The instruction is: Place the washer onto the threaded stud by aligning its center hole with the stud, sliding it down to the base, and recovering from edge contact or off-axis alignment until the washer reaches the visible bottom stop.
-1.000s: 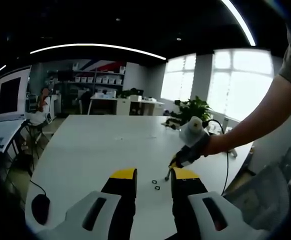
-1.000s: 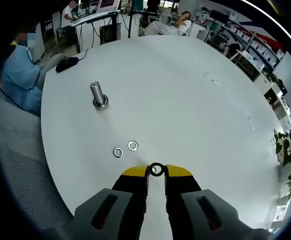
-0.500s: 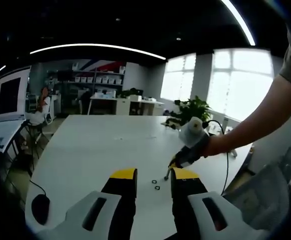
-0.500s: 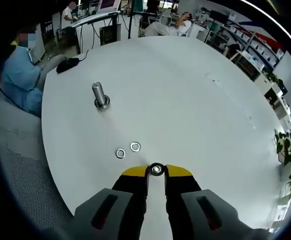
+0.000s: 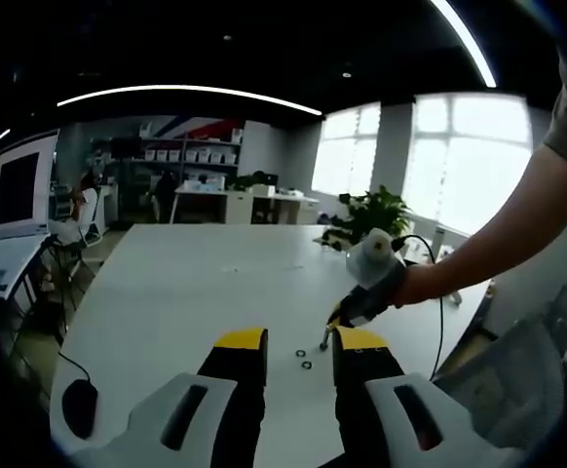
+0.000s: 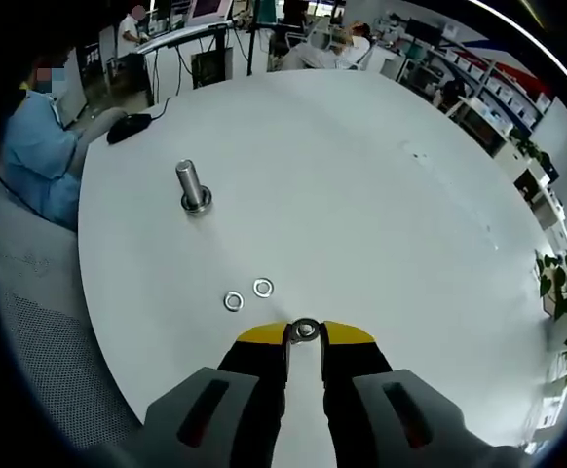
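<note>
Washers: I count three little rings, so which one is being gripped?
The washer pinched between the right gripper's yellow tips. The other two washers lie loose on the table.

The right gripper (image 6: 305, 336) pinches with fingers nearly closed; the left gripper (image 5: 298, 343) hangs fingers apart.

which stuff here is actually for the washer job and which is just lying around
For the job:
right gripper, shut on a washer
threaded stud
two spare washers on the table

Lying about:
computer mouse and its cable
potted plant
monitor
</note>
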A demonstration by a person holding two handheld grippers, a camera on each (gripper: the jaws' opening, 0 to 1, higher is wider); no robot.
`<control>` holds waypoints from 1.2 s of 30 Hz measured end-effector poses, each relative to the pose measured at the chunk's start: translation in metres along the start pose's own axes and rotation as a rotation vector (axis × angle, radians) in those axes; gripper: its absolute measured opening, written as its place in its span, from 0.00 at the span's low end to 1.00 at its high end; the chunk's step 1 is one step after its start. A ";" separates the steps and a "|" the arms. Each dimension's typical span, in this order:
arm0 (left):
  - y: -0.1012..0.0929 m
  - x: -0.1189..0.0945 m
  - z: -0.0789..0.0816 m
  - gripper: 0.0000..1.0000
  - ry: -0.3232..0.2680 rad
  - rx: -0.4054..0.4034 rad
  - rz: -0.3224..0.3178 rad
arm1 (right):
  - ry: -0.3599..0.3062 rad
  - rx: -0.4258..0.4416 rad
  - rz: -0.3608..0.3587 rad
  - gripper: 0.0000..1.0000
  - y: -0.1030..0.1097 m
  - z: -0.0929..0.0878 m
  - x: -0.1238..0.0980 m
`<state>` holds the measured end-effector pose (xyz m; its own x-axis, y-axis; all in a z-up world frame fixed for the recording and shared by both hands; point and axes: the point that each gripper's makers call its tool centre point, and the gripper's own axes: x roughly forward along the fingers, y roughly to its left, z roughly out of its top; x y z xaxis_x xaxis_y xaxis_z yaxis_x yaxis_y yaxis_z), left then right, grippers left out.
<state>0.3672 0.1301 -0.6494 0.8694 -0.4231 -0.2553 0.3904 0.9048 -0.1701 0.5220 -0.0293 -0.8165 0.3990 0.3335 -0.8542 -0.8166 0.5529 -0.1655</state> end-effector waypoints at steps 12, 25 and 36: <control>-0.001 0.001 -0.002 0.24 0.009 0.001 -0.007 | -0.002 0.000 0.007 0.17 0.001 -0.004 0.000; -0.001 0.002 -0.003 0.24 0.017 -0.004 -0.011 | -0.022 -0.002 0.006 0.18 0.001 -0.003 -0.001; -0.001 0.003 -0.004 0.24 0.022 -0.003 -0.011 | -0.017 0.009 0.002 0.18 -0.001 -0.012 -0.003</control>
<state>0.3677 0.1275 -0.6541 0.8578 -0.4344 -0.2746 0.3993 0.8997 -0.1762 0.5165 -0.0406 -0.8195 0.4046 0.3474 -0.8459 -0.8136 0.5592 -0.1595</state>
